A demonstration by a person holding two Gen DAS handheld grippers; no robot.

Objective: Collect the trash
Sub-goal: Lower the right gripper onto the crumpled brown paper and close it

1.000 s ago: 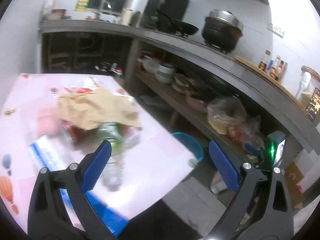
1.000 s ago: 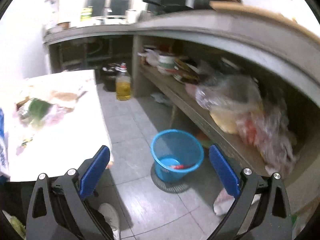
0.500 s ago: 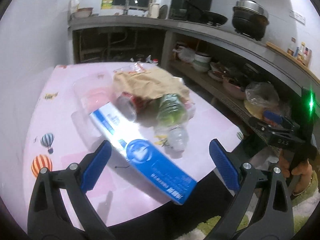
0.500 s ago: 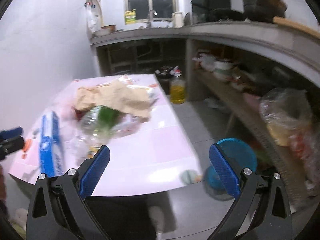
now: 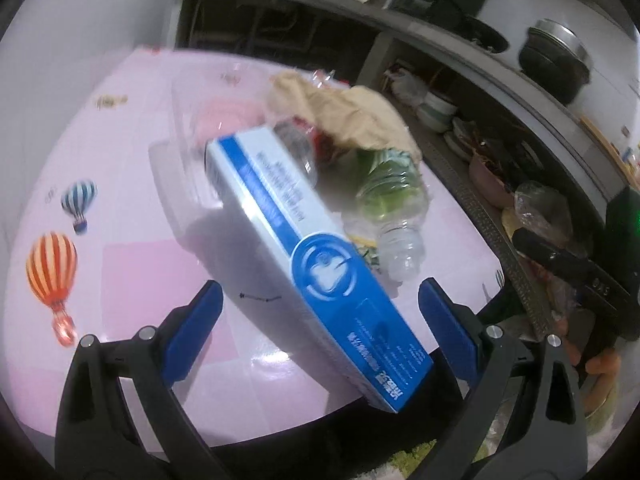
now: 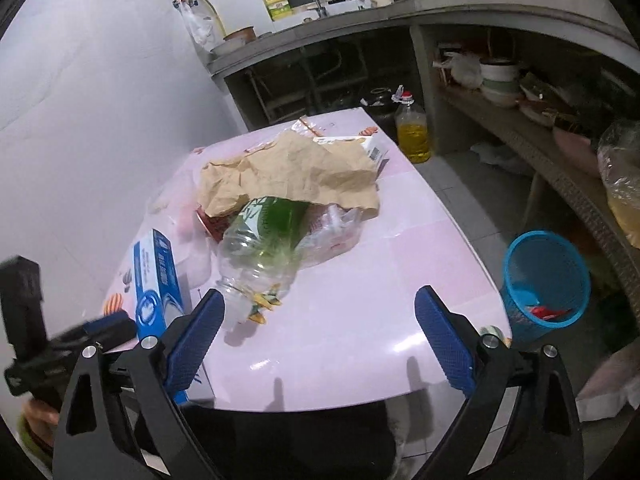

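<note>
Tongs both gape wide, gripping nothing: the left gripper (image 5: 318, 312) straddles the long blue box (image 5: 304, 248) at the pink table (image 6: 360, 320) edge, the right gripper (image 6: 320, 320) nearer the clear bottle (image 6: 260, 252). Crumpled brown paper (image 6: 288, 172) lies behind; blue bin (image 6: 546, 280) on the floor.

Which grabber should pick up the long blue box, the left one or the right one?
Probably the left. The left gripper is open with the blue box lying right between its fingers, near the pink table's edge. The right gripper is open too, but faces the plastic bottle instead.
</note>
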